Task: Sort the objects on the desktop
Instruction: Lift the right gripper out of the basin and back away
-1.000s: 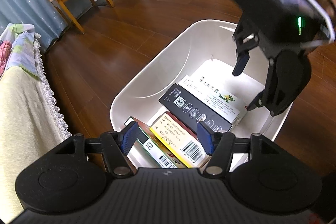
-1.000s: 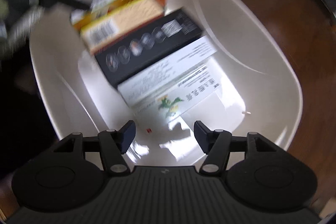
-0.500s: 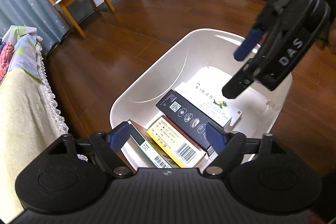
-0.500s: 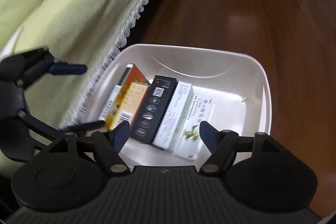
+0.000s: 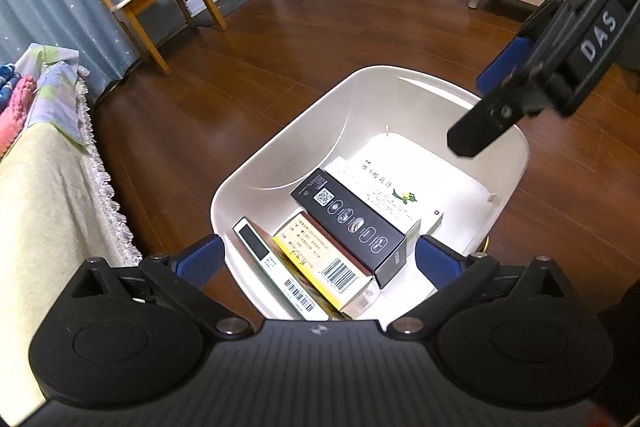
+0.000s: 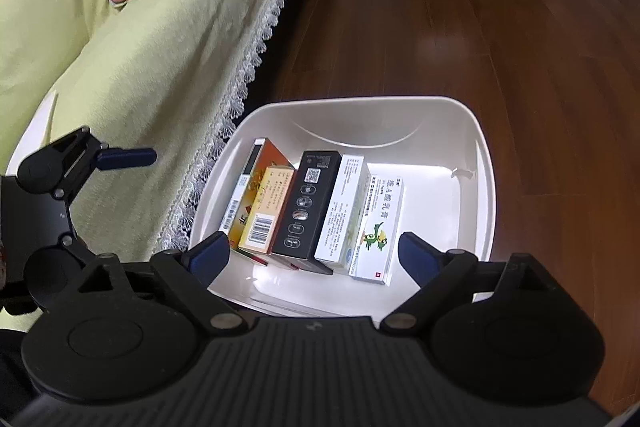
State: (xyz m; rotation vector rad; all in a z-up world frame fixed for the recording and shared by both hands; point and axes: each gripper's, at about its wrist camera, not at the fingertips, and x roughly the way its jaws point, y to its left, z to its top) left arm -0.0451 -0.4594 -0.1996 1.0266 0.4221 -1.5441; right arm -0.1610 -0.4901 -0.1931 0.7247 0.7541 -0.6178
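"DAS" is showing on the right gripper (image 5: 496, 107) — both it and the left gripper (image 5: 318, 261) are hovering spread, empty, above the boxes (image 6: 316, 215) lying in the tub (image 6: 484, 163).

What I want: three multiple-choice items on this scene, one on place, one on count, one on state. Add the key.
1. The black box in the bin lies:
A between the yellow box and a white box
B on the chair
C on the cloth

2. Boxes in the bin:
A two
B five
C nine

3. The grippers are:
A both open, empty
B both shut
C both shut on boxes

Key:
1 A, those two flank it.
2 B, five lie side by side.
3 A, the left gripper and right gripper show spread fingers gripping nothing.
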